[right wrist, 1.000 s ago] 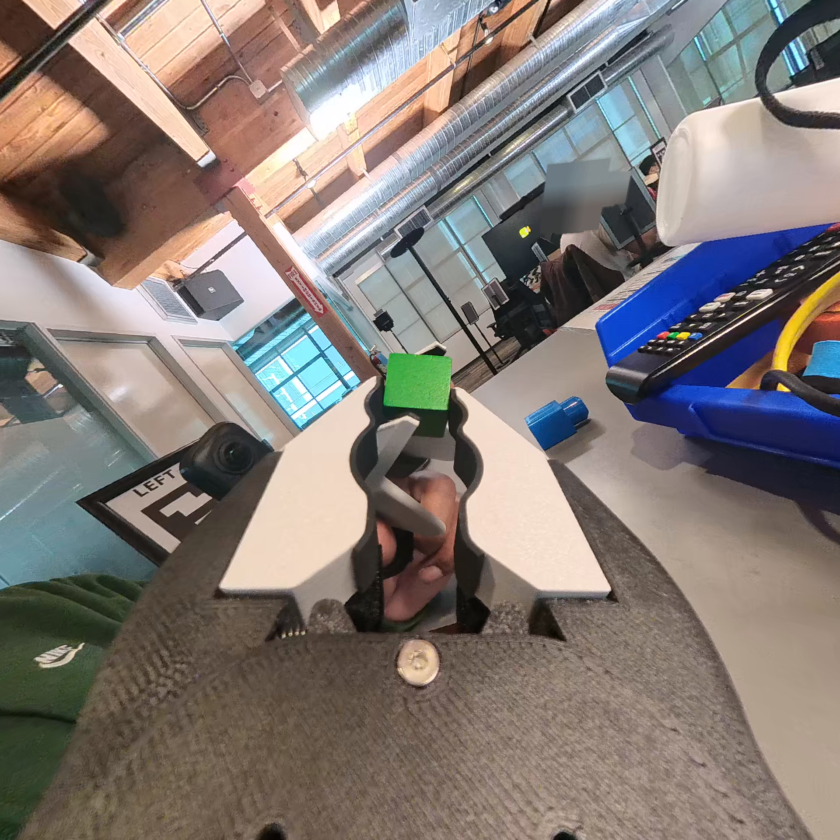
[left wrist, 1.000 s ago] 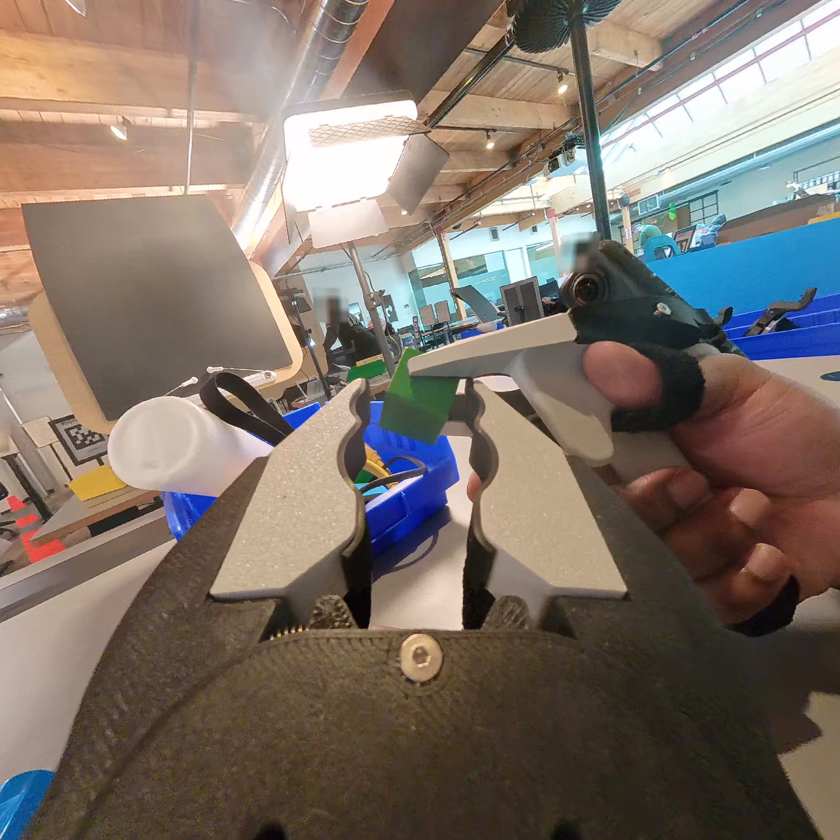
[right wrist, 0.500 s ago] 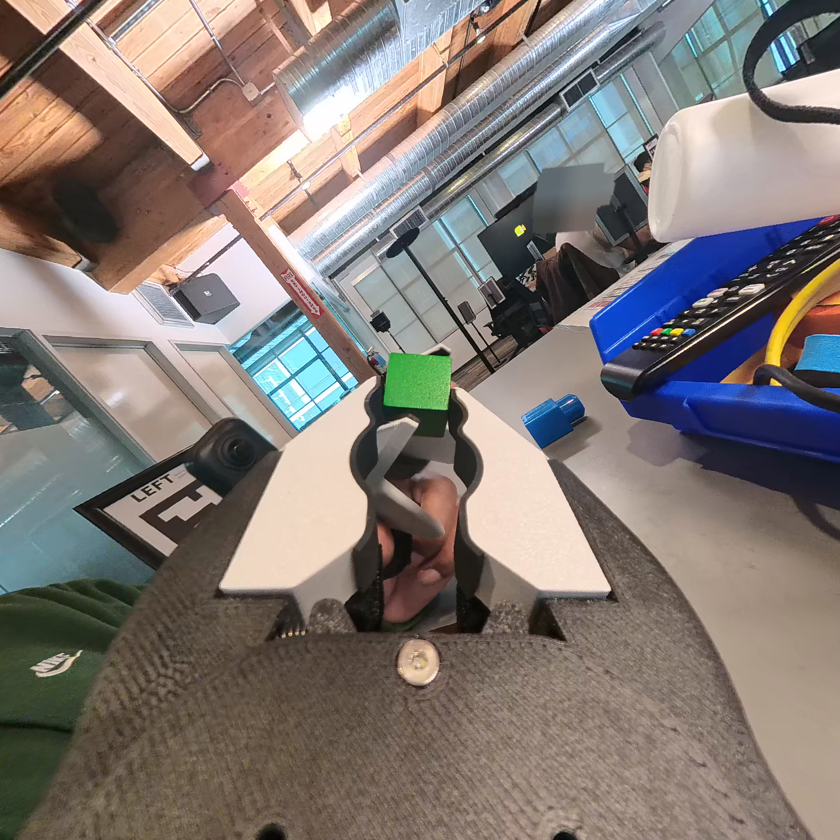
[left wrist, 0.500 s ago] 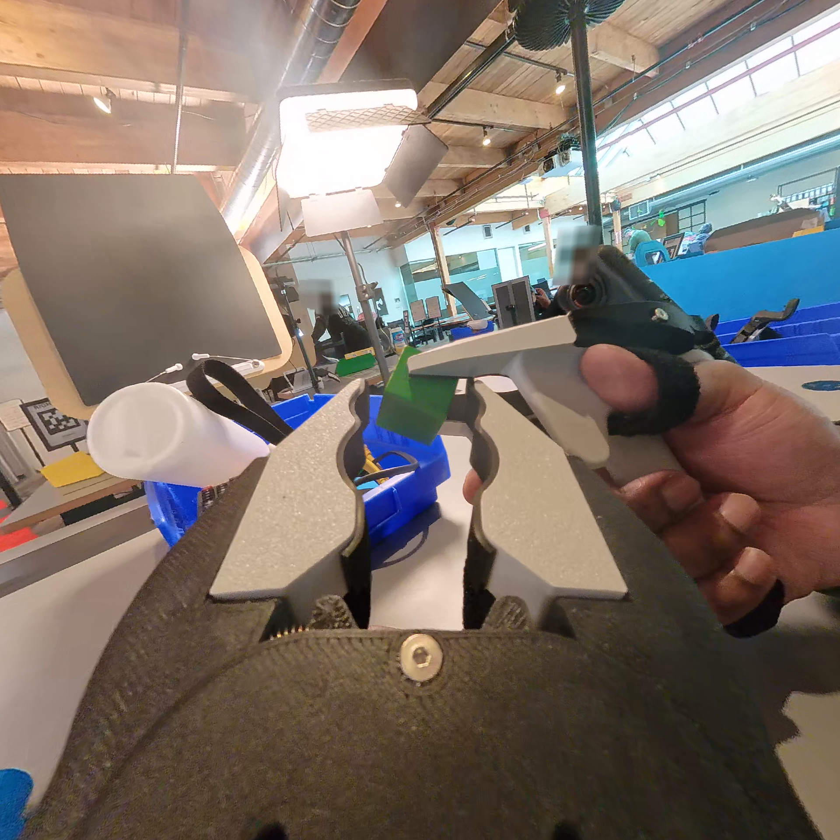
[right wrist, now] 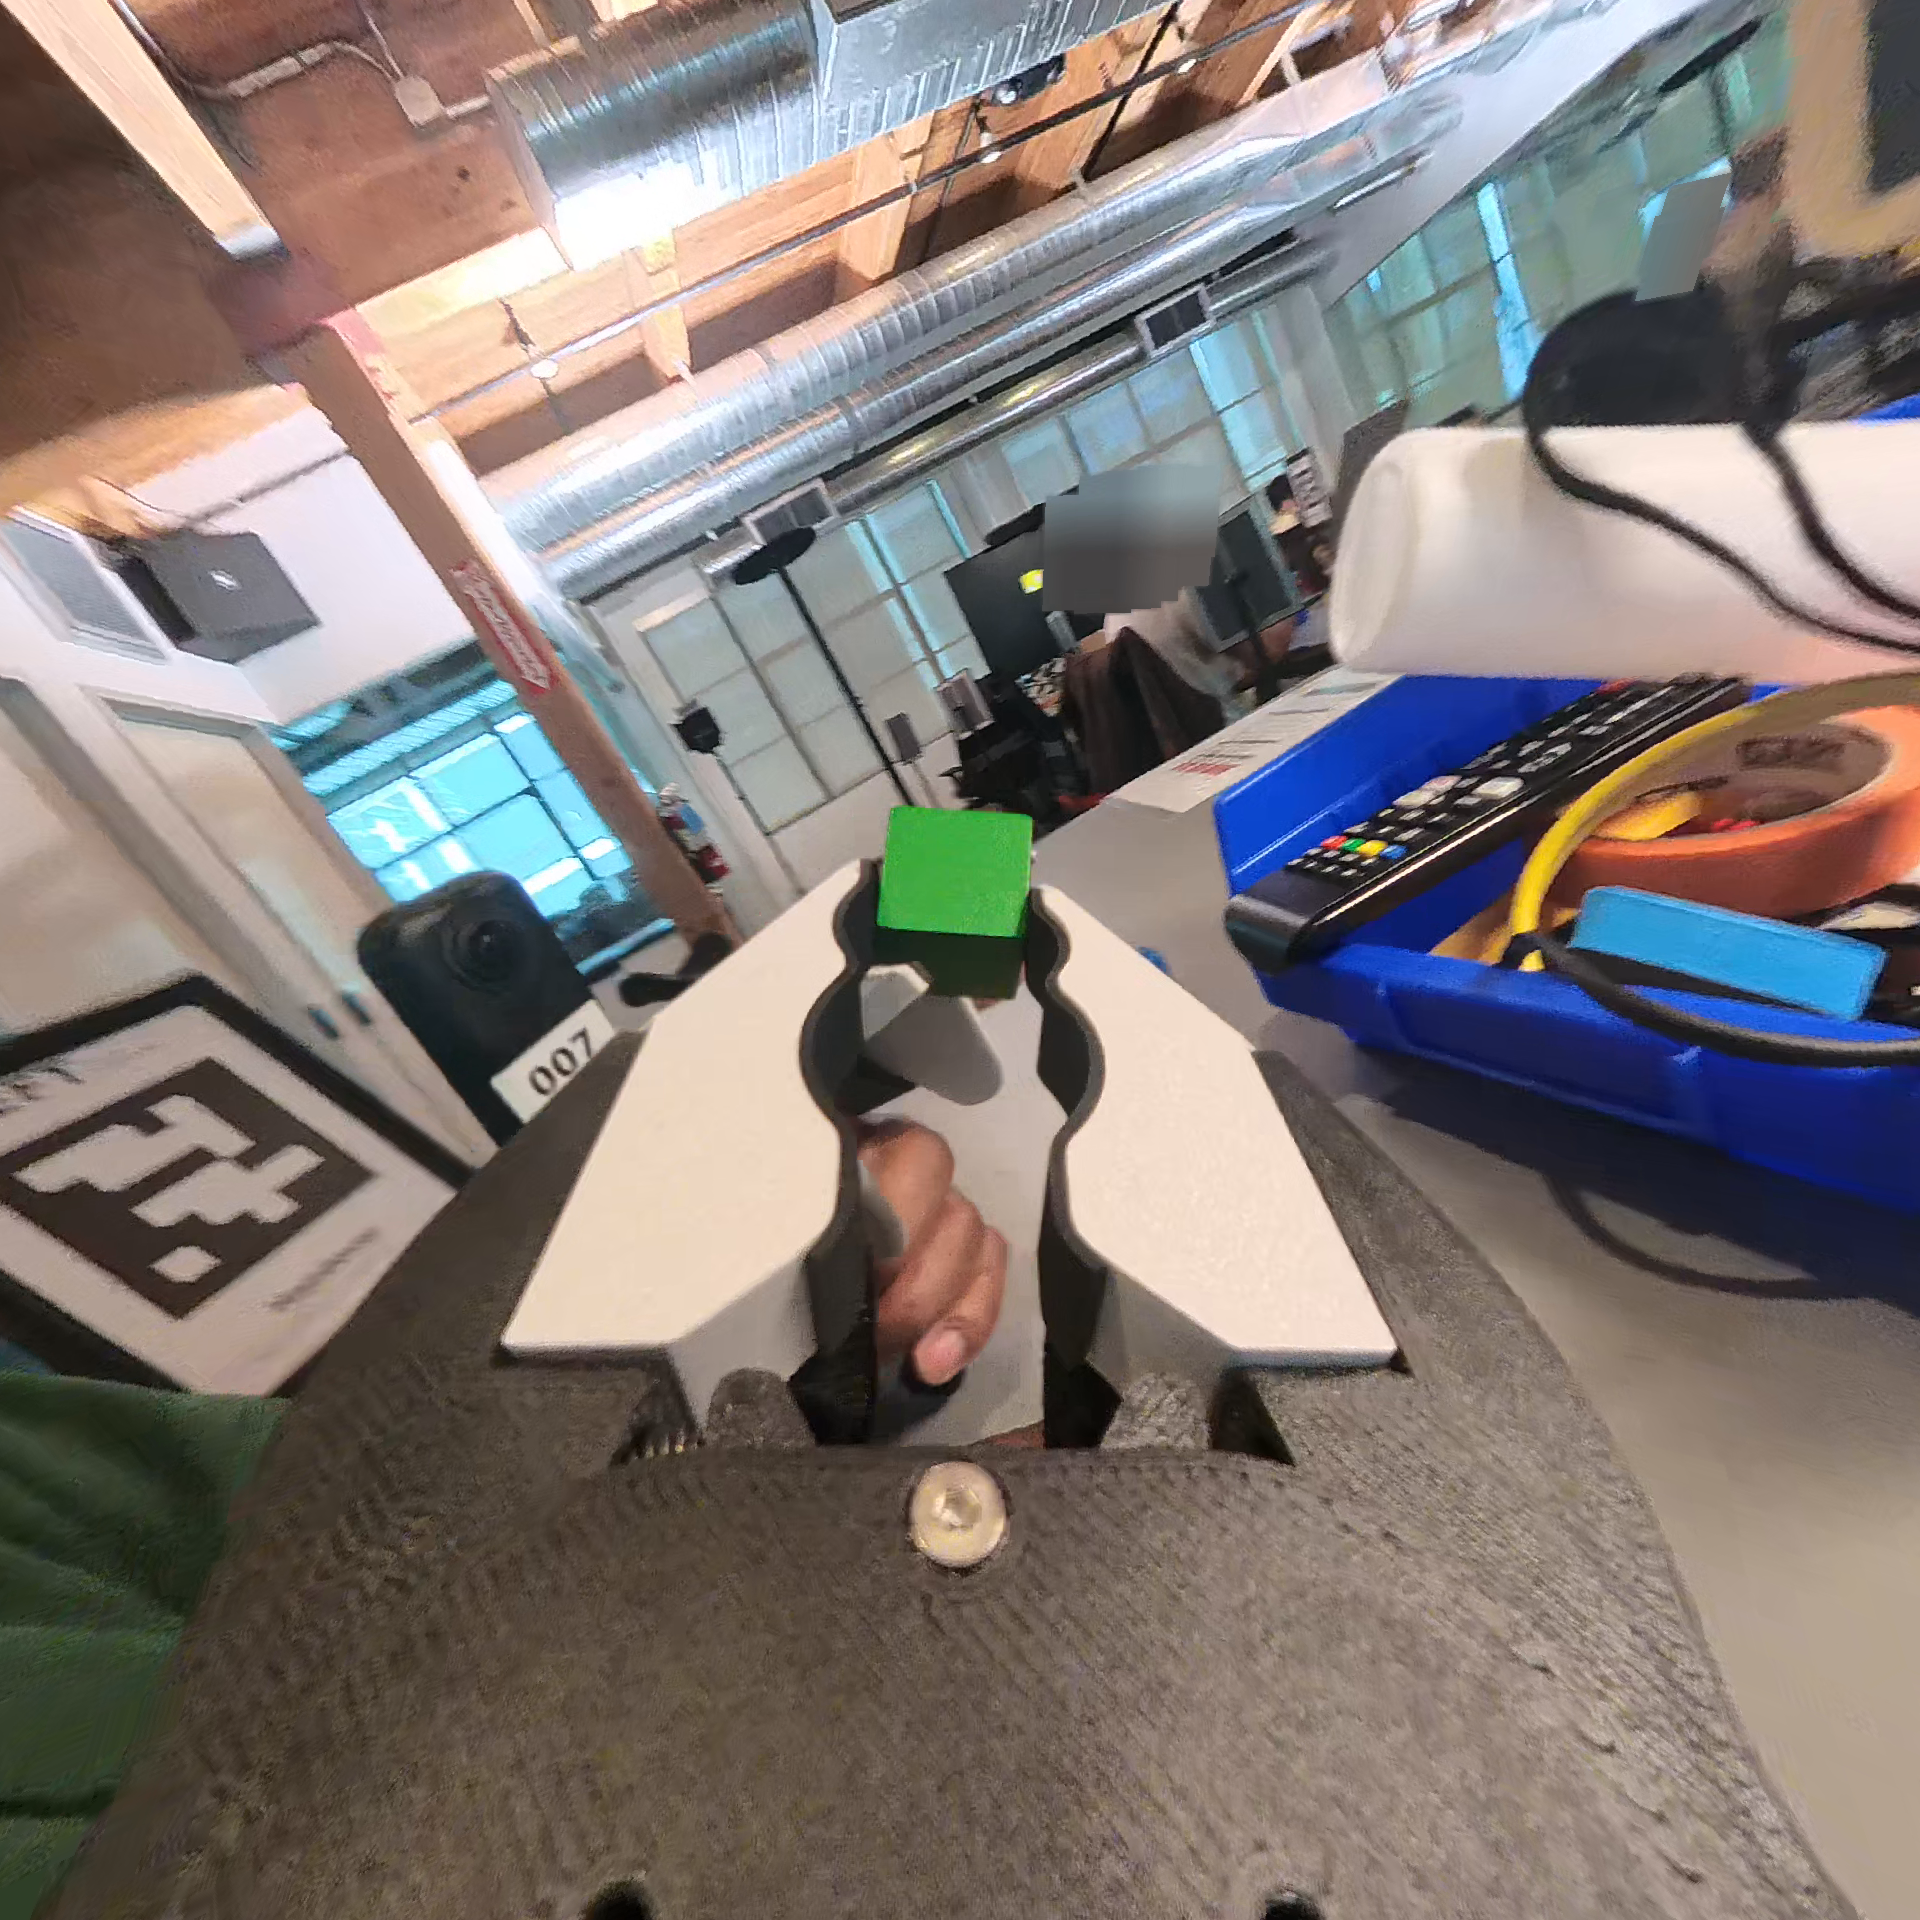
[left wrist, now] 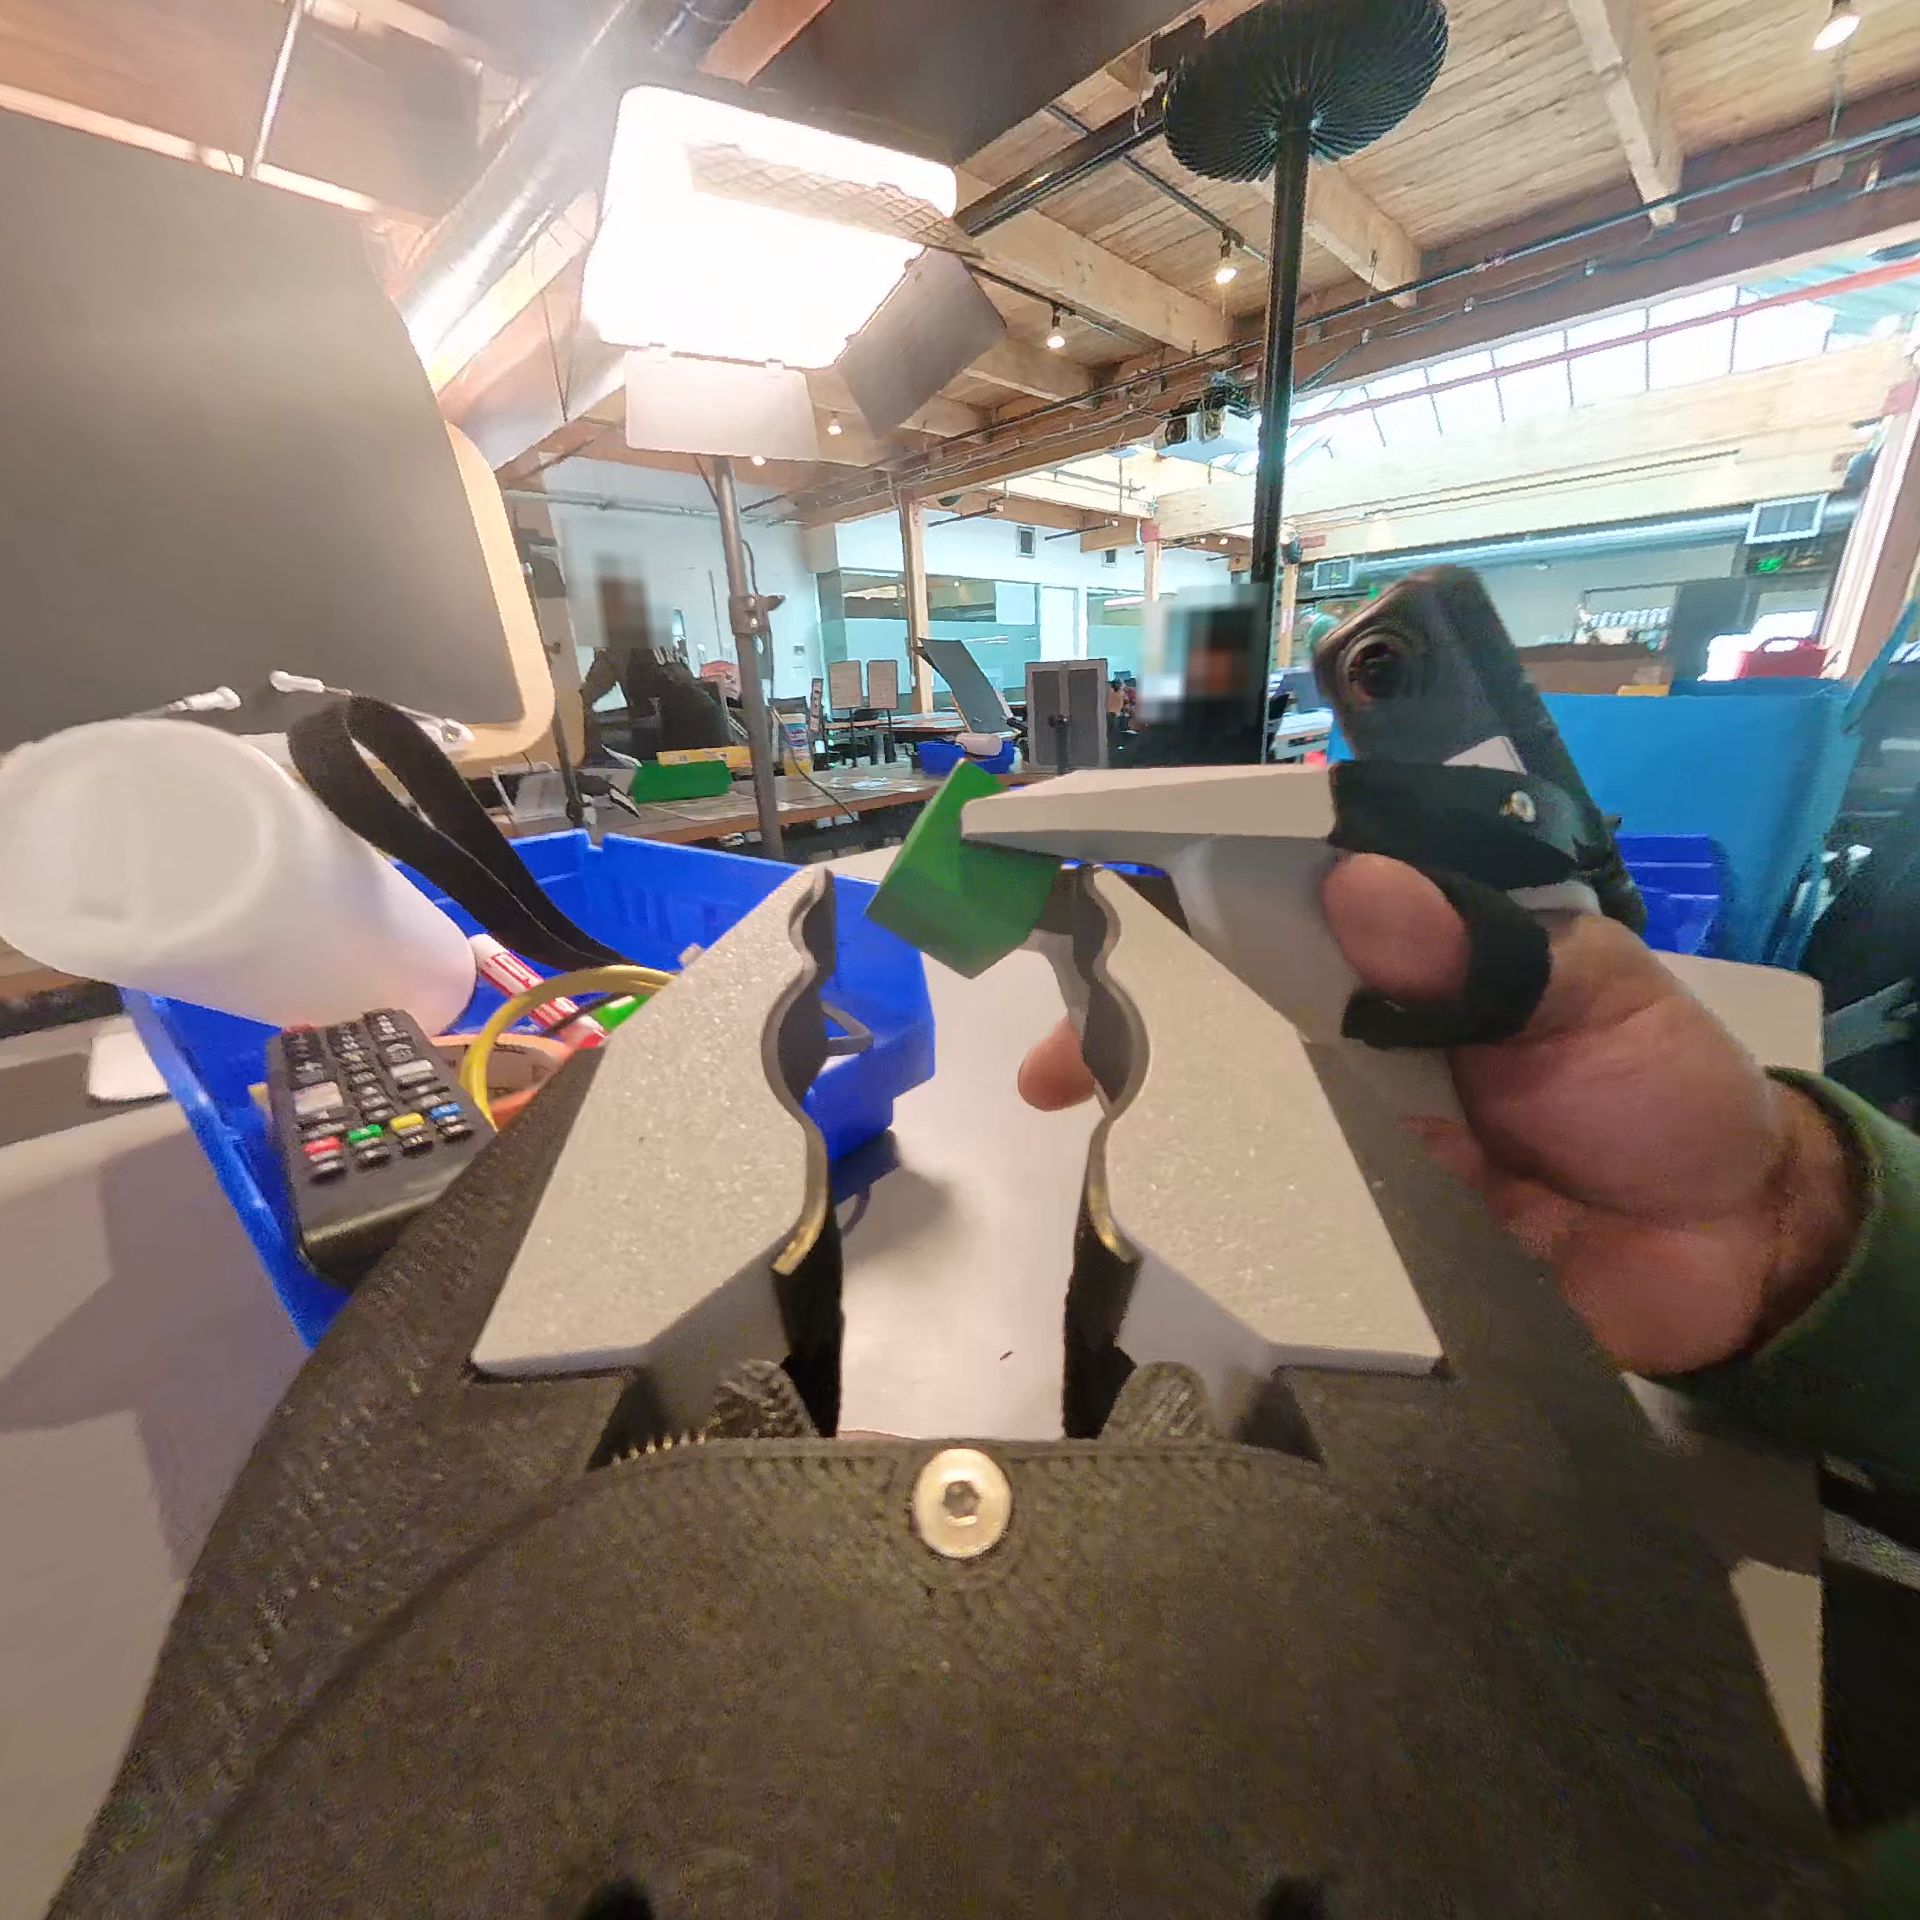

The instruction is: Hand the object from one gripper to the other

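The green cube (right wrist: pixel 954 896) sits pinched at the very tip of the right tongs (right wrist: pixel 951 920), held in the air above the grey tabletop (left wrist: pixel 956 1226). Compared with a second ago, the left tongs (left wrist: pixel 951 925) have drawn nearer: the cube now lies just off their fingertips, between the two, whereas it stood farther beyond them before. Their jaws remain parted, gripping nothing. Whether either left finger already touches the cube is hard to say from the left wrist view. The handover looks close; the closing of the left tongs and the release by the right are not yet done. The blue bin (left wrist: pixel 665 894) stands behind.
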Available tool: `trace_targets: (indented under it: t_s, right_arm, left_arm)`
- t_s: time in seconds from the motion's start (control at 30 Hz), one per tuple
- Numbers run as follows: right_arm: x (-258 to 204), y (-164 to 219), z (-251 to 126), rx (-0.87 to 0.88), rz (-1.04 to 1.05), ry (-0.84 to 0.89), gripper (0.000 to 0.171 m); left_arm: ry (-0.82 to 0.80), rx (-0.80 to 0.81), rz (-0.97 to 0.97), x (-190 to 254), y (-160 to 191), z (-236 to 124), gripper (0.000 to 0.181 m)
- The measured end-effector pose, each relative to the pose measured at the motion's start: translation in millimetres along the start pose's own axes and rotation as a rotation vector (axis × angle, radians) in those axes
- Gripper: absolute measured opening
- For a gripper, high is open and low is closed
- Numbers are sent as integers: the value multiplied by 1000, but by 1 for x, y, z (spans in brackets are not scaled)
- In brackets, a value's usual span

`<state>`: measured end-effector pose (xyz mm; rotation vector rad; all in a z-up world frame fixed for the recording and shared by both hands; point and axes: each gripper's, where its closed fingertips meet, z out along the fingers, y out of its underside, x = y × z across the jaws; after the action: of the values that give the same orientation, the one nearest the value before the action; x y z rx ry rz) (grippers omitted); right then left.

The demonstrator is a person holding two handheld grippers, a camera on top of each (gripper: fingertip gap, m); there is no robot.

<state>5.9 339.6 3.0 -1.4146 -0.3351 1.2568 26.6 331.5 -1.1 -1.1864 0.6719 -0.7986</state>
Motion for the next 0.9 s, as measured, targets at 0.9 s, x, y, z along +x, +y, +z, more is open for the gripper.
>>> trace_targets:
  t_s: [0.9]
  right_arm:
    - [29, 7, -2, -151, -773, 436, 29]
  left_arm:
    - [230, 41, -692, -12, -4, -5, 56]
